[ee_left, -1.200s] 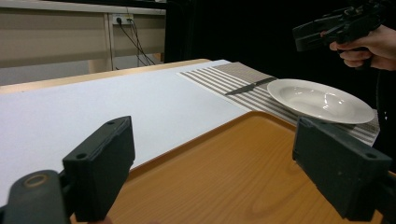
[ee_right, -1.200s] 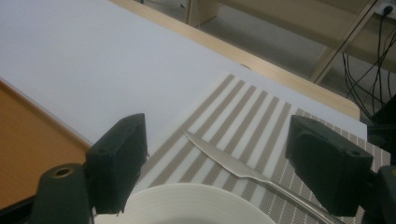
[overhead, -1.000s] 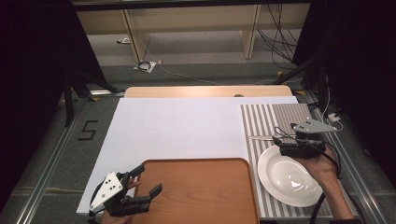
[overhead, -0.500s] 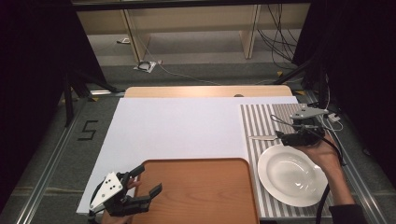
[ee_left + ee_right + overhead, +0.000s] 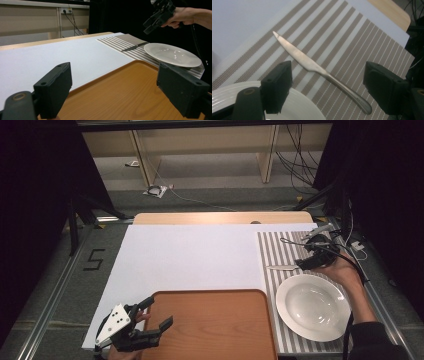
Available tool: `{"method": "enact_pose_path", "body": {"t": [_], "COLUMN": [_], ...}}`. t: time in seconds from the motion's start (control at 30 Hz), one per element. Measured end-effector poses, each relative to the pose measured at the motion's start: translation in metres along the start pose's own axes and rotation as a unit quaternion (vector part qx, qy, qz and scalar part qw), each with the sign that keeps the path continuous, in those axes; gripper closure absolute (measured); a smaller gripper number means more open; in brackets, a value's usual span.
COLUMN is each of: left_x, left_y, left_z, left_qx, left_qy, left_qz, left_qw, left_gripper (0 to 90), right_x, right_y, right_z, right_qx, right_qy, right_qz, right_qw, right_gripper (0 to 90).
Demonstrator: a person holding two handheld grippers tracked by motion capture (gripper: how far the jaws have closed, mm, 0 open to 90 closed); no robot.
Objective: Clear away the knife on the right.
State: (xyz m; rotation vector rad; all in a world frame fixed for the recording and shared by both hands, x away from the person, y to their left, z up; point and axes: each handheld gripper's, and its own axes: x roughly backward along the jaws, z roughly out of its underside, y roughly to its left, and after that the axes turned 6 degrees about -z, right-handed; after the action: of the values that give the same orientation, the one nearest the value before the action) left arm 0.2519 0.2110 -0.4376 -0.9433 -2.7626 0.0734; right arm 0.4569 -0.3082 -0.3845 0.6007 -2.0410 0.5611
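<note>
White plate (image 5: pixel 313 306) empty, on striped placemat (image 5: pixel 280 251). Wooden tray (image 5: pixel 215 325) empty. Knife (image 5: pixel 317 67) flat on the placemat, just beyond the plate. Right gripper (image 5: pixel 308 264) above the knife, fingers spread, holding nothing; it has moved off the plate since a second ago. Left gripper (image 5: pixel 149 314) at tray's corner, fingers spread, unchanged.

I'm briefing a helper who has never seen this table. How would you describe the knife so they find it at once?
Start at the striped placemat on the right side of the table. A white plate sits on its near part; the knife lies flat on the stripes just beyond the plate's far rim, under the right claw. It is the only slim, silvery metal piece there, all one colour from blade to handle.
</note>
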Motion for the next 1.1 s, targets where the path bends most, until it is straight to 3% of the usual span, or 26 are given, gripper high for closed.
{"method": "enact_pose_path", "body": {"t": [0.2, 0.37, 0.53, 0.7, 0.83, 1.1], "left_x": [0.0, 0.0, -0.001, 0.0, 0.0, -0.001], "left_y": [0.0, 0.0, 0.0, 0.0, 0.0, 0.0], "left_z": [0.0, 0.0, 0.0, 0.0, 0.0, 0.001], "left_qx": [-0.001, 0.0, -0.001, 0.0, 0.001, -0.001], "left_qy": [0.001, 0.001, 0.001, 0.0, 0.0, 0.003], "left_qz": [-0.001, -0.001, -0.001, -0.002, -0.001, 0.0], "left_qw": [1.0, 1.0, 1.0, 1.0, 1.0, 1.0], "left_gripper": [13.0, 13.0, 13.0, 13.0, 13.0, 13.0], "right_x": [-0.019, -0.032, -0.045, -0.055, -0.064, -0.071], "right_y": [-0.011, -0.021, -0.029, -0.034, -0.037, -0.041], "right_z": [-0.003, -0.006, -0.007, -0.007, -0.006, -0.003], "right_qx": [-0.005, -0.013, 0.005, 0.015, 0.02, 0.024], "right_qy": [0.06, 0.089, 0.126, 0.143, 0.167, 0.186], "right_qz": [-0.006, -0.007, -0.007, -0.025, -0.017, -0.022], "right_qw": [0.9982, 0.9959, 0.992, 0.9893, 0.9857, 0.982], "right_gripper": [24.8, 26.8, 28.5, 32.1, 35.3, 40.5]}}
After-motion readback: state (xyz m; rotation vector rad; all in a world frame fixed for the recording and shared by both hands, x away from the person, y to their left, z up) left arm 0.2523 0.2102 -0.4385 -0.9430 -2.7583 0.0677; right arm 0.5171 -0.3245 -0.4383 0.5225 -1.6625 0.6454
